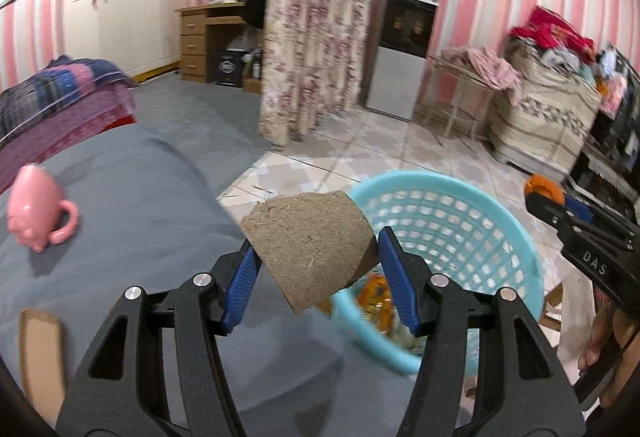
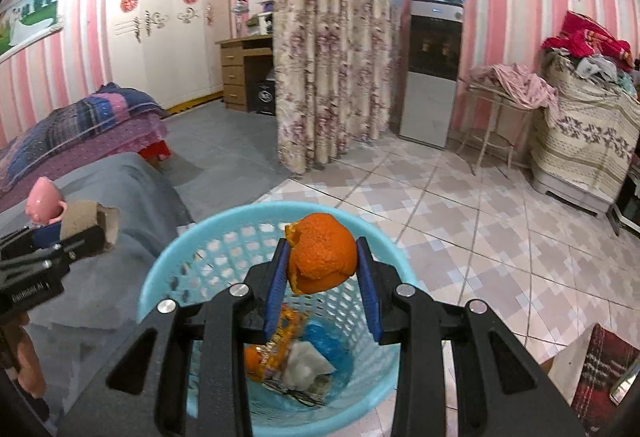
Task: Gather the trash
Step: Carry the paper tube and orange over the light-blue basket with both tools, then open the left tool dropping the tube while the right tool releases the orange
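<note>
1. My right claw (image 2: 322, 265) is clamped on a piece of orange peel (image 2: 323, 253), held by its curved sides directly above the mouth of the blue basket (image 2: 160, 277). The peel should be light, springy and a little waxy, so I judge a side pinch across the dome is the safest hold; it will likely fall cleanly once I let go.
2. My left claw (image 1: 316, 257) grips a squashed cardboard tube (image 1: 310, 237) between its blue pads, over the edge of the grey bed (image 1: 132, 197) and just beside the basket (image 1: 520, 245), not yet above it. The cardboard looks light, dry and rough, easy to hold; it dents rather than slips.
3. The basket already holds an orange wrapper (image 2: 292, 321), something blue and some pale paper; the view is blurred there, so I cannot name them surely.
4. A pink cup (image 1: 36, 213) lies on the bed, well apart from the basket.
</note>
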Demonstrator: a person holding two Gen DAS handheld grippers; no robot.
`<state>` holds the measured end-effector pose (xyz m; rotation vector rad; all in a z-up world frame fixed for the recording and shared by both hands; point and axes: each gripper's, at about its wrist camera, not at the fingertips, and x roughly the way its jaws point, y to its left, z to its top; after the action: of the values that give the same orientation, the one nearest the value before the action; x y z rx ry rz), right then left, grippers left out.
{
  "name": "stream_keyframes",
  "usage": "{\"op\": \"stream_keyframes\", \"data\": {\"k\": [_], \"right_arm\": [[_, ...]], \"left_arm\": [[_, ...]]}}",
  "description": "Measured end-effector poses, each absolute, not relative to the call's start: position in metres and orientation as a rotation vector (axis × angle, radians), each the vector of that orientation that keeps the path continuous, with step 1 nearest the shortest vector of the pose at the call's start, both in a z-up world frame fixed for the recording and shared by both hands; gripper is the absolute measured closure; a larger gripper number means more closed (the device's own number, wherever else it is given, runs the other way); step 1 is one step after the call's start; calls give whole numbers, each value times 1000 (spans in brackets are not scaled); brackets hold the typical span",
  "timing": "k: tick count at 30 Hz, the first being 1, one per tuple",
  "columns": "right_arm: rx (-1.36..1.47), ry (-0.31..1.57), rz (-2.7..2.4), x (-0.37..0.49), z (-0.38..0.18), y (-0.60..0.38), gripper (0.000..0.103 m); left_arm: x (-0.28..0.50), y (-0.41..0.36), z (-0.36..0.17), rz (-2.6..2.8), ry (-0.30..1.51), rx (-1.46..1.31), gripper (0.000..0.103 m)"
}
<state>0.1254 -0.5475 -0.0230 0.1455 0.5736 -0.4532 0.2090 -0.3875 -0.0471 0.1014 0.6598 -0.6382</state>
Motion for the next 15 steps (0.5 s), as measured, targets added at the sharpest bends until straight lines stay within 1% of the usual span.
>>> {"op": "stream_keyframes", "data": {"k": [7,8,10,12,15], "right_arm": [[225,565,-504,112,-26,-577,69],[230,565,-505,110,-27,-580,69],[226,565,-507,108,-28,-582,69],[229,565,-506,107,-29,-583,69],[228,568,-502,106,-31,-583,69]], "left_arm": [[201,-435,-63,-698,676,153,45],[201,-437,-64,-696,675,155,44],[203,-441,-62,-686,674,154,40],[204,-441,-60,-682,672,155,31],[207,-429,-55,-637,651,150,22]]}}
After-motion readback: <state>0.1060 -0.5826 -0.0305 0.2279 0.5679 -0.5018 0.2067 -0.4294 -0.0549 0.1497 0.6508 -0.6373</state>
